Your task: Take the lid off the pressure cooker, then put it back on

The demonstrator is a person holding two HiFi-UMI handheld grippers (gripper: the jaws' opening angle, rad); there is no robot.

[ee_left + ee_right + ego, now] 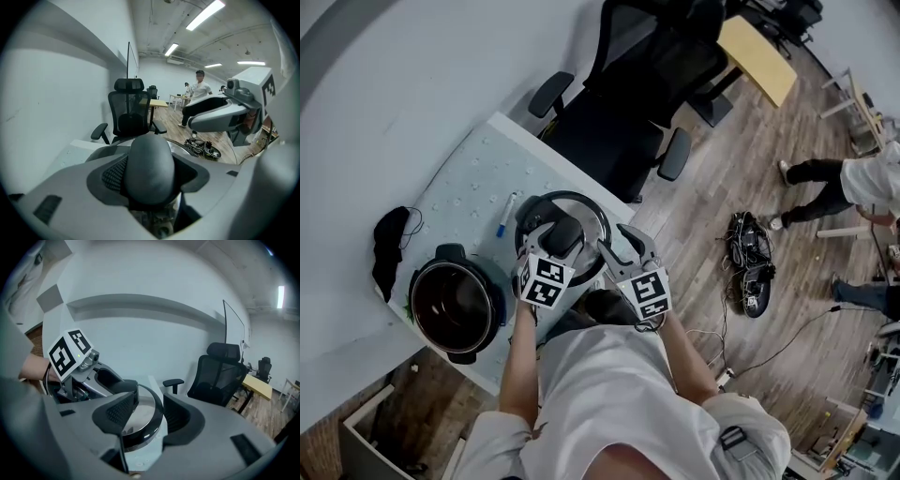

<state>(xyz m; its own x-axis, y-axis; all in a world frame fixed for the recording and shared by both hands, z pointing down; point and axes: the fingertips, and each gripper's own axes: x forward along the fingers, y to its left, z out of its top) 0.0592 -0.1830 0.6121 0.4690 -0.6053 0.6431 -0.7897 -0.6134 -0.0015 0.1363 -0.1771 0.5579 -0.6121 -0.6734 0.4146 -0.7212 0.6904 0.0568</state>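
The round pressure cooker lid [584, 210] with its steel top and black rim hangs over the pale table [467, 178], to the right of the open cooker pot [455, 306]. My left gripper [555, 236] is shut on the lid's dark grey handle [150, 158], which fills the space between its jaws. My right gripper [616, 249] stands at the lid's right rim. In the right gripper view its jaws stand apart, with the lid's edge [145, 425] between them. The pot shows its dark empty inside.
A blue pen [506, 214] lies on the table behind the lid, and a black cloth [391, 248] lies at the table's left edge. A black office chair [619, 103] stands past the table. A cable bundle [750, 264] and a standing person [853, 183] are on the wooden floor at the right.
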